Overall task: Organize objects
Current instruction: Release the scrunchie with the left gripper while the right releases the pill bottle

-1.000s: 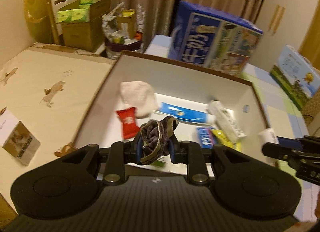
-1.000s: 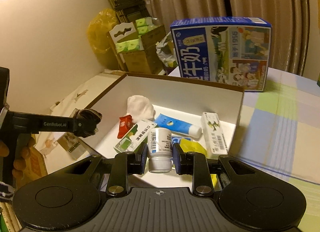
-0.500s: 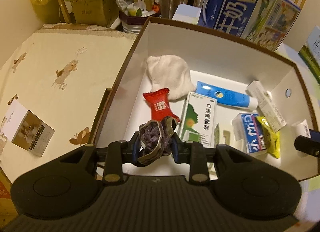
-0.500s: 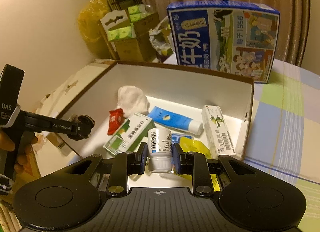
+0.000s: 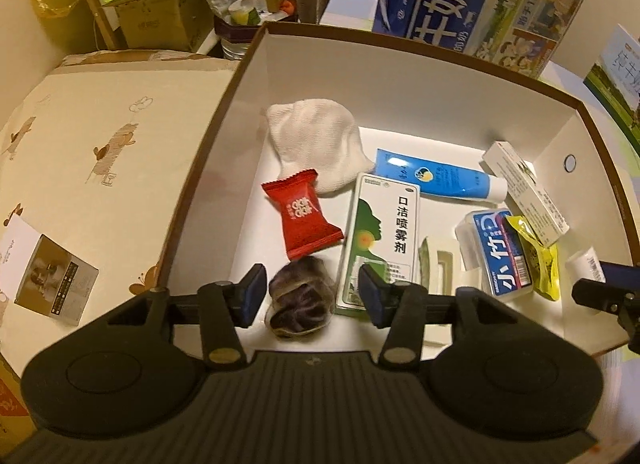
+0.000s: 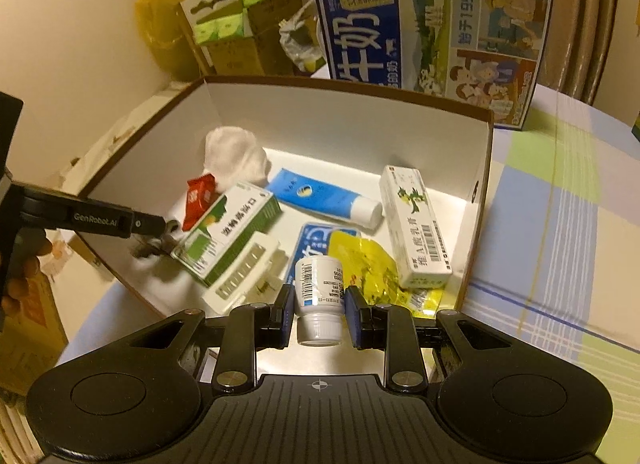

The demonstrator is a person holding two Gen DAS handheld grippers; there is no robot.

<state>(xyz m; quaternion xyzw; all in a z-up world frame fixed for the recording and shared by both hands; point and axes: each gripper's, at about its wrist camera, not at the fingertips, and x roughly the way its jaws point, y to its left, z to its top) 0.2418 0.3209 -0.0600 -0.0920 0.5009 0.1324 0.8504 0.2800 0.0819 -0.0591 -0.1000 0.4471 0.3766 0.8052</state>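
The left gripper (image 5: 312, 296) hangs over the near left corner of the open box (image 5: 400, 76), its jaws spread wide and holding nothing. A dark bundle of cloth (image 5: 301, 298) lies on the box floor between the two jaws, apart from both, just below a red packet (image 5: 301, 220) and beside a green-and-white carton (image 5: 382, 240). The right gripper (image 6: 319, 314) has its jaws closed against the sides of a white pill bottle (image 6: 319, 300), cap toward the camera, held above the near edge of the box over a yellow pouch (image 6: 366, 264). Further in lie a white cloth (image 6: 234, 156), a blue tube (image 6: 324, 198) and a long white carton (image 6: 416, 226).
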